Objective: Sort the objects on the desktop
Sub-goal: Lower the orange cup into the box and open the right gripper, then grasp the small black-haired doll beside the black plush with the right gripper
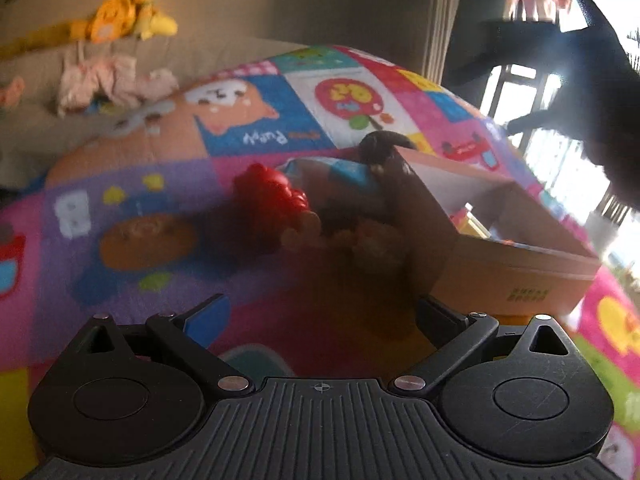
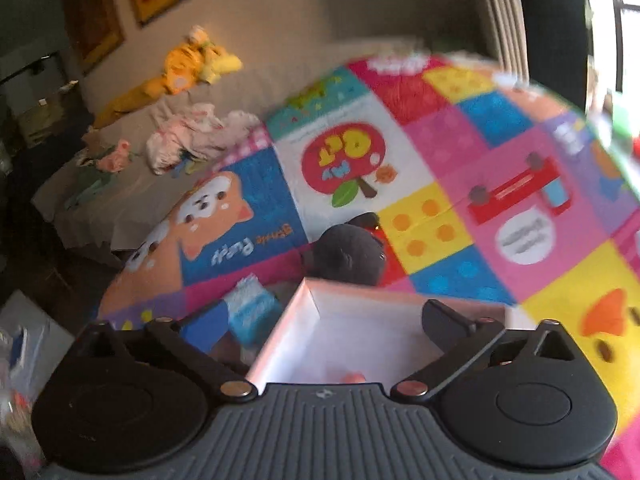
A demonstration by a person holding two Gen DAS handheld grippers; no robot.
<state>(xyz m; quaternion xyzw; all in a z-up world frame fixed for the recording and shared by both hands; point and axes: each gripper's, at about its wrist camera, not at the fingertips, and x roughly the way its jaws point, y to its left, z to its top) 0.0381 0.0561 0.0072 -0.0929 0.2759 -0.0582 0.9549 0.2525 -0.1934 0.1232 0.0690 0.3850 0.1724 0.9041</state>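
box (image 2: 360, 332) interior open below; dark cap (image 2: 348, 254) blocks its far wall, blue packet (image 2: 252, 312) crowds left side

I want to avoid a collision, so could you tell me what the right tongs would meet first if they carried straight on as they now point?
Most likely the open cardboard box: the right tongs, jaws wide and empty, point into its white interior. Depth is unclear in this blurred view.

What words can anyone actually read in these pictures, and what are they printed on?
"Puppy": upside down on the blue dog square of the play mat; the smaller word beside it is blurred.
Apple picture: big yellow letters, unreadable.
Cardboard box: small print, too blurred.
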